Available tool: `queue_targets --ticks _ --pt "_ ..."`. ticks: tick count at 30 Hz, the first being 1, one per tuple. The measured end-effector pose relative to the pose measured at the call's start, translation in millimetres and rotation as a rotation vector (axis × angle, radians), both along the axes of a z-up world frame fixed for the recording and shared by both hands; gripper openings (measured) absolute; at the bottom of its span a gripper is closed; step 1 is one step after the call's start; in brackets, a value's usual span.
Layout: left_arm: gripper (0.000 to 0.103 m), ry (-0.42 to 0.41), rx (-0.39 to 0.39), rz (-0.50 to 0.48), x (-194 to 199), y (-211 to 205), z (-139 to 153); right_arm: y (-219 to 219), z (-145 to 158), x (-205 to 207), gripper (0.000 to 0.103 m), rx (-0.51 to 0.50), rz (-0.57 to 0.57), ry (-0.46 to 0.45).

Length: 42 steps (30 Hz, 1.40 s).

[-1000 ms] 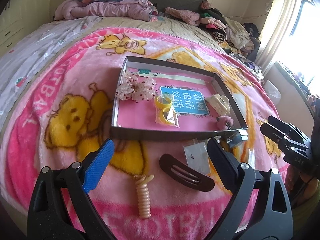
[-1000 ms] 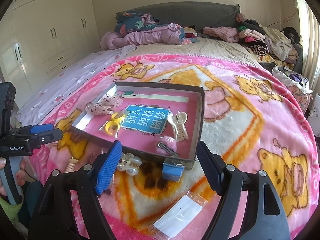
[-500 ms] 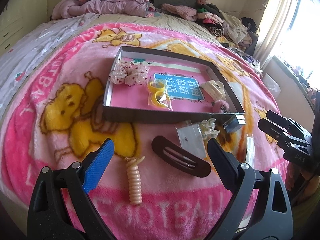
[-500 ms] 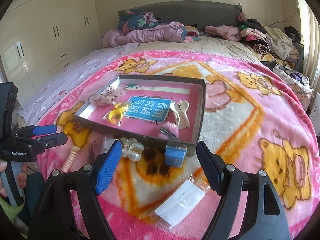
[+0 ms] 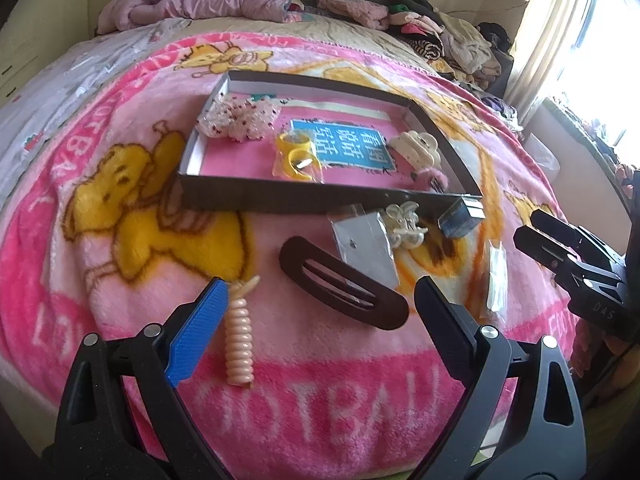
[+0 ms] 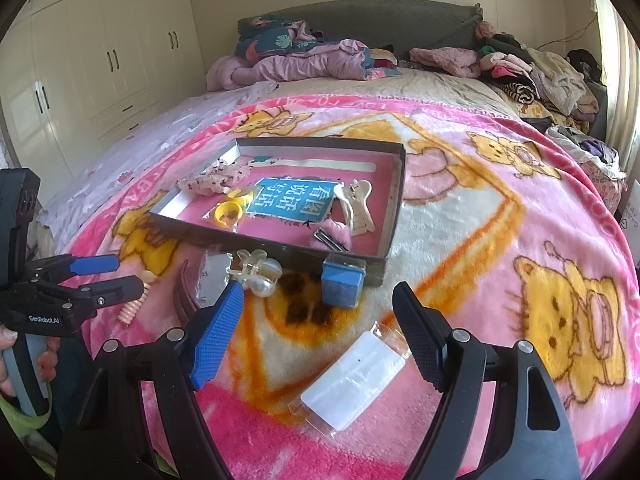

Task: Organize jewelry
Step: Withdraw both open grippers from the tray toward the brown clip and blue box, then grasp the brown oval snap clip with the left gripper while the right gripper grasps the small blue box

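A shallow grey tray (image 5: 304,200) (image 6: 394,208) lies on the pink blanket and holds a lacy scrunchie (image 5: 240,118), yellow rings (image 5: 298,156), a cream claw clip (image 5: 416,148) and a pink fuzzy clip (image 6: 332,236). In front of it lie a dark oval hair clip (image 5: 340,280), a peach spiral hair tie (image 5: 239,340), a pearl claw clip (image 6: 256,270), a blue box (image 6: 343,284) and clear packets (image 6: 360,376). My left gripper (image 5: 316,328) is open and empty, just before the oval clip. My right gripper (image 6: 316,332) is open and empty above the packet.
The bed's near edge is just below both grippers. Piled clothes (image 6: 536,72) and bedding (image 6: 300,60) cover the far end. White wardrobes (image 6: 100,60) stand on the left. A window (image 5: 600,60) is on the right.
Both grippers have pulled back from the tray toward the bed's near edge, so more of the loose items in front of it show. Nothing was picked up.
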<state>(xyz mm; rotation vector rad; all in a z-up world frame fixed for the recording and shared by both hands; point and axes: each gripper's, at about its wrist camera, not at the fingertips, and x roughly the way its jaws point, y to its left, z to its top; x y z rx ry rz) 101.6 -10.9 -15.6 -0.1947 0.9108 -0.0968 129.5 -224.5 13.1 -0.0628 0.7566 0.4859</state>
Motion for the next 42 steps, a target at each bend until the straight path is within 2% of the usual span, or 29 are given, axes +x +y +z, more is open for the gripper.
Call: queue_targets --ticks 8,14,16,19,26,32,35,39,42 --pt "0.085 0.049 -0.047 -0.027 0.4 -16.5 -15.3 -15.2 -9.8 -0.6 0.074 0.015 -0.011 0.01" --pt "0.081 0.1 -0.127 -0.026 8.0 -21.4 -30.0 -20.8 -17.1 5.8 0.074 0.02 -0.007 0.021" --pt "0.076 0.124 -0.17 -0.019 11.9 -20.3 -36.4 -20.8 -20.0 8.6 0.074 0.018 -0.003 0.024" --pt "0.074 0.153 -0.225 0.003 18.5 -16.6 -45.0 -20.1 -24.3 12.8 0.074 0.017 0.004 0.031" --pt "0.074 0.162 -0.277 0.05 32.4 -8.7 -51.5 -12.2 -35.2 25.9 0.074 0.017 0.022 0.053" --pt "0.074 0.16 -0.303 0.081 39.2 -2.6 -53.6 -1.5 -46.5 41.0 0.06 0.022 0.044 0.093" --pt "0.067 0.157 -0.29 0.091 39.4 -0.7 -54.4 3.7 -50.7 47.0 0.053 0.022 0.047 0.107" --pt "0.052 0.158 -0.274 0.105 36.9 5.0 -55.1 7.8 -55.6 54.2 0.049 0.03 0.035 0.127" --pt "0.047 0.155 -0.286 0.107 34.1 10.4 -55.0 10.1 -60.6 59.0 0.043 0.024 0.02 0.143"
